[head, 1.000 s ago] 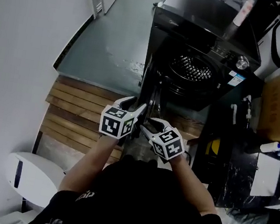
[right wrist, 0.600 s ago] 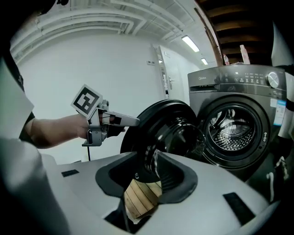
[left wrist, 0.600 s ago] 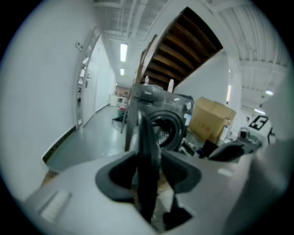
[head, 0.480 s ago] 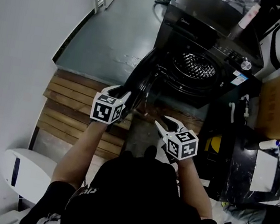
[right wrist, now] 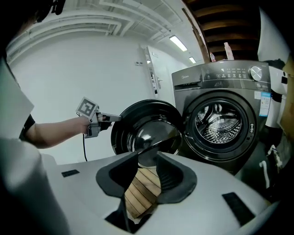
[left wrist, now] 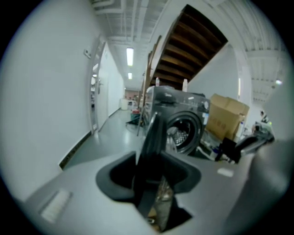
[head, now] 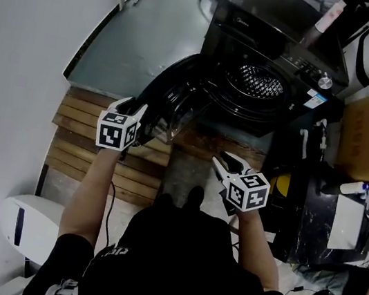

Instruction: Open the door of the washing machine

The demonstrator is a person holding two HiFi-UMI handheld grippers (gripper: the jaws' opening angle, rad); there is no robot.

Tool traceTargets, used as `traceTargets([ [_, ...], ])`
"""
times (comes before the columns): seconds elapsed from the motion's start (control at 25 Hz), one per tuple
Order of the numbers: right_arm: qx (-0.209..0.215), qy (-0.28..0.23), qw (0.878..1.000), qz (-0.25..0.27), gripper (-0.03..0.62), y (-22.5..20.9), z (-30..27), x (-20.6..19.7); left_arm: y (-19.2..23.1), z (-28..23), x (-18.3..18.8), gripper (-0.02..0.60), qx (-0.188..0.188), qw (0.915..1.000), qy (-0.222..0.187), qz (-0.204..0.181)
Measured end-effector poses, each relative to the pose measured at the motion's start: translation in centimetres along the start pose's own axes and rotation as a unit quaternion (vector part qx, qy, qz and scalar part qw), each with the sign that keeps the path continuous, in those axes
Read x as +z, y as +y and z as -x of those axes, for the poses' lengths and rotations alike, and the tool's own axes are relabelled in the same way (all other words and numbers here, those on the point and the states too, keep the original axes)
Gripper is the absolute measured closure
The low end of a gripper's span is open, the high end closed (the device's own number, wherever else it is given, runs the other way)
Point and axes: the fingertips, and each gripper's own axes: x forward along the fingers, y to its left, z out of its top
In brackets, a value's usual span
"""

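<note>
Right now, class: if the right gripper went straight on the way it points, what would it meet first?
Most likely the inner glass of the open door, which lies ahead of the right gripper. Depth is unclear, so the wooden slats below might come first. Its jaws, empty, have just been closing.

A black short-sleeved shirt (head: pixel 178 268) covers the person, while the pale left tongs (head: pixel 135 108) and right tongs (head: pixel 229 163) each bear black-and-white square markers.
</note>
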Motion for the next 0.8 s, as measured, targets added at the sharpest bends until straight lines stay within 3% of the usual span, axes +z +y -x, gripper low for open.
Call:
traceTargets([
  [0.44,0.002,0.0,1.0,-0.014,0.477,-1.4,-0.3,0.4,2.9,1.2,1.6,0.48,0.036,0.9992,-0.018,0.001],
  [0.64,0.005,-0.01,0.999,-0.03,0.479,-4.1,-0.9,1.6,0.4,3.3,5.7,0.48,0.055,0.9945,-0.083,-0.03],
  [0.8,0.009,-0.022,0.999,-0.03,0.48,-7.1,-1.7,3.4,-4.0,1.5,7.9,0.483,0.018,0.9947,-0.097,-0.032],
])
